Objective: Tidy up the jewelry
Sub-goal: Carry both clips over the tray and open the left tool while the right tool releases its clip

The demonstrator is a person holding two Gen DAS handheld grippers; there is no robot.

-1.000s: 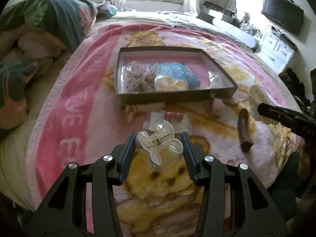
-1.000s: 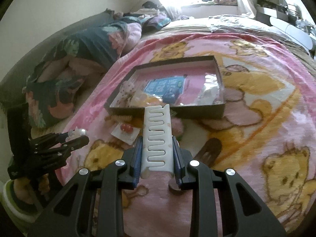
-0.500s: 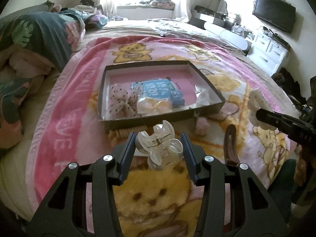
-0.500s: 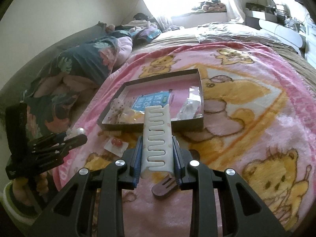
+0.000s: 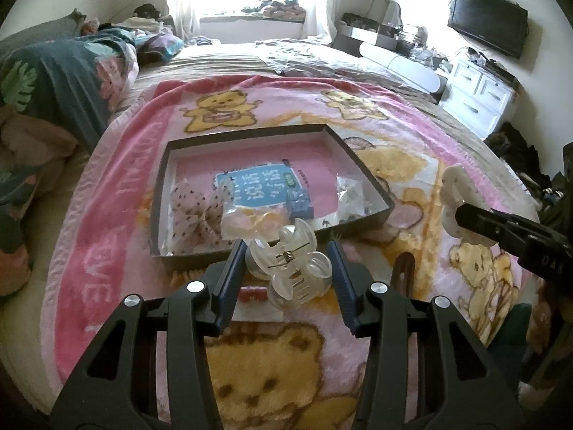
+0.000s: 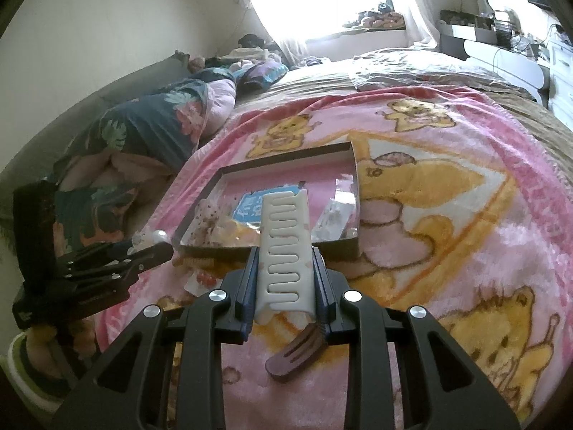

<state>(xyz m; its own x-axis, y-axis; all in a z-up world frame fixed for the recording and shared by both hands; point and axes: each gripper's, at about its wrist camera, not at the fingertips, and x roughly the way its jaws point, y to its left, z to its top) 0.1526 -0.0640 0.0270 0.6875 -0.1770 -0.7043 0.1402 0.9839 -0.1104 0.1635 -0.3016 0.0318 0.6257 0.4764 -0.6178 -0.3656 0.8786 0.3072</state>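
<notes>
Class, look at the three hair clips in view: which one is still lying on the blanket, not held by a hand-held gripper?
The dark brown hair clip. It lies on the pink blanket, while the clear claw clip and white flat clip are each gripped.

I see the bed (image 5: 222, 61) under a pink bear blanket (image 5: 118, 193) bearing an open tray (image 5: 163, 193) and brown clip (image 6: 295, 356).

1. White Chinese characters are printed on the blue card (image 5: 263, 190) lying in the box (image 5: 361, 165); they are too blurred to be read surely.
2. Pink letters "VE" are seen on the blanket (image 5: 95, 288).
3. "DAS" is marked on the right gripper (image 5: 462, 215).
</notes>
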